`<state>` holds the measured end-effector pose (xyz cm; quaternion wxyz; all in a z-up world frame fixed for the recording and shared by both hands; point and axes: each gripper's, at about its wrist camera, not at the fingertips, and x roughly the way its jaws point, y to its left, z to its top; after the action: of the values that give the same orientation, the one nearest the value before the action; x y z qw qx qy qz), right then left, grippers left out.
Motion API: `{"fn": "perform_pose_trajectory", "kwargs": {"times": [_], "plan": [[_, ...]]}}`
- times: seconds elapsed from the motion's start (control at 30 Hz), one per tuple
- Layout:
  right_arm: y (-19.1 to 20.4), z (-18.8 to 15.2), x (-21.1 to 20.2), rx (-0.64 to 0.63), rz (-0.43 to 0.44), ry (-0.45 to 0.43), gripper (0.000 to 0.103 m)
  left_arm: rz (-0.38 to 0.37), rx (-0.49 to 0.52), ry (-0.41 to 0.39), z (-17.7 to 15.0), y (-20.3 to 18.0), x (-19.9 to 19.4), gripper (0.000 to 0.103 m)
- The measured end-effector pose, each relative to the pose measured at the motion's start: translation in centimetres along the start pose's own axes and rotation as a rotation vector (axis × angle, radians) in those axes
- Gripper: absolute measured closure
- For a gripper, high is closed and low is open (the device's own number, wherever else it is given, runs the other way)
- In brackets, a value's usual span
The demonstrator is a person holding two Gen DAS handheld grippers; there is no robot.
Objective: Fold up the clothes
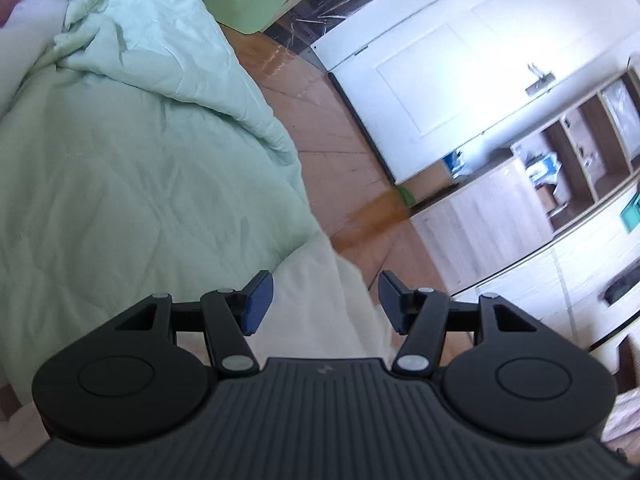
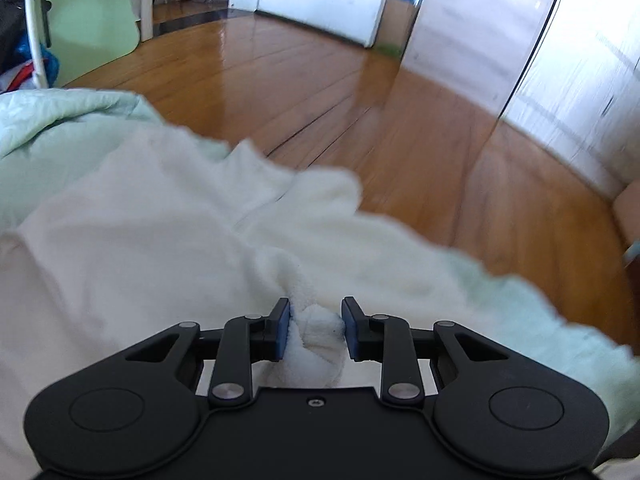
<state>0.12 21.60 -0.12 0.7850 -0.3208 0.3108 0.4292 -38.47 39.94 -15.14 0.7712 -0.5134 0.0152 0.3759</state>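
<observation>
A white fleece garment (image 2: 168,216) lies spread on a pale green quilt (image 2: 60,128) on the bed. My right gripper (image 2: 316,328) is shut on a bunched fold of the white garment, which fills the gap between the blue pads. In the left wrist view my left gripper (image 1: 325,300) is open and empty, hovering over an edge of the white garment (image 1: 316,292) at the bed's side. The green quilt (image 1: 140,152) fills the left of that view.
Wooden floor (image 2: 320,80) lies beyond the bed edge. A white door (image 1: 460,60) and wooden shelves with cabinets (image 1: 560,184) stand on the far side. A green chair or panel (image 2: 92,12) and bags are at the far left.
</observation>
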Motion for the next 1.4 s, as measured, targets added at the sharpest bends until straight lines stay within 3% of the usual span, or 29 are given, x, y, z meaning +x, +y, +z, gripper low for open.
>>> {"fn": "perform_pose_trajectory", "kwargs": {"times": [0.07, 0.23, 0.3, 0.37, 0.43, 0.5, 0.57, 0.67, 0.77, 0.87, 0.93, 0.97, 1.0, 1.03, 1.07, 1.1, 1.13, 1.17, 1.23, 1.27, 1.3, 1.33, 1.4], "plan": [[-1.0, 0.0, 1.7, 0.0, -0.063, 0.051, 0.065, 0.084, 0.085, 0.033, -0.1, -1.5, 1.2, 0.044], [-3.3, -4.2, 5.7, 0.218, -0.116, 0.122, 0.061, 0.309, 0.316, 0.113, -0.5, -5.4, 4.1, 0.044], [-4.0, -4.6, 5.5, 0.282, -0.124, 0.066, 0.06, 0.236, 0.268, 0.116, 0.5, -6.3, 4.6, 0.041], [-4.5, -3.9, 5.2, 0.328, -0.061, -0.004, 0.056, 0.13, 0.25, 0.13, 1.1, -7.7, 6.1, 0.031], [-4.5, -2.1, 5.8, 0.325, 0.032, -0.032, 0.056, 0.096, 0.328, 0.178, 1.4, -10.0, 9.7, 0.023], [-4.1, 0.5, 6.9, 0.315, 0.104, -0.048, 0.042, 0.145, 0.365, 0.238, 1.5, -12.0, 14.2, 0.023], [-3.7, 3.6, 8.6, 0.322, 0.142, -0.049, 0.023, 0.146, 0.343, 0.267, 1.6, -13.3, 18.4, 0.023], [-3.7, 7.2, 11.3, 0.376, 0.131, -0.051, 0.022, 0.138, 0.464, 0.327, 0.5, -15.5, 23.2, 0.023], [-5.3, 8.4, 16.4, 0.533, 0.201, 0.064, 0.018, 0.161, 0.661, 0.392, -1.4, -16.9, 26.3, 0.023], [-6.2, 7.6, 20.4, 0.703, 0.201, 0.149, 0.018, 0.128, 0.664, 0.466, -3.1, -16.2, 28.9, 0.022], [-5.9, 7.0, 22.3, 0.721, 0.202, 0.166, 0.021, 0.088, 0.63, 0.528, -4.3, -15.5, 30.7, 0.016], [-5.4, 7.1, 22.7, 0.675, 0.187, 0.16, 0.037, 0.069, 0.612, 0.559, -5.0, -15.1, 31.6, 0.01], [-4.9, 7.4, 22.8, 0.611, 0.156, 0.148, 0.053, 0.083, 0.62, 0.579, -5.9, -14.9, 32.3, 0.009], [-4.4, 7.5, 22.1, 0.549, 0.137, 0.103, 0.069, 0.126, 0.673, 0.596, -7.1, -14.7, 33.1, 0.016], [-4.0, 7.5, 21.0, 0.49, 0.127, 0.036, 0.074, 0.154, 0.75, 0.595, -8.1, -14.7, 33.6, 0.051], [-3.8, 7.4, 19.7, 0.457, 0.129, -0.028, 0.076, 0.171, 0.84, 0.587, -9.1, -14.9, 33.8, 0.072], [-3.8, 7.3, 18.4, 0.441, 0.133, -0.082, 0.078, 0.181, 0.903, 0.577, -9.7, -15.0, 33.9, 0.084], [-3.8, 7.3, 17.5, 0.422, 0.121, -0.118, 0.079, 0.164, 0.881, 0.509, -9.1, -15.1, 33.2, 0.102], [-3.9, 7.4, 16.4, 0.398, 0.082, -0.171, 0.079, 0.119, 0.808, 0.355, -7.6, -15.3, 31.4, 0.103], [-4.1, 7.6, 16.1, 0.402, 0.061, -0.196, 0.079, 0.074, 0.805, 0.251, -6.8, -15.4, 30.1, 0.103], [-4.3, 7.7, 16.1, 0.42, 0.053, -0.212, 0.079, 0.081, 0.834, 0.168, -6.2, -15.6, 29.5, 0.103], [-4.5, 7.7, 16.6, 0.447, 0.051, -0.202, 0.079, 0.115, 0.867, 0.141, -5.7, -15.6, 29.8, 0.103], [-4.3, 8.0, 18.4, 0.466, -0.001, -0.124, 0.073, 0.156, 0.838, 0.193, -4.2, -14.8, 30.7, 0.103]]}}
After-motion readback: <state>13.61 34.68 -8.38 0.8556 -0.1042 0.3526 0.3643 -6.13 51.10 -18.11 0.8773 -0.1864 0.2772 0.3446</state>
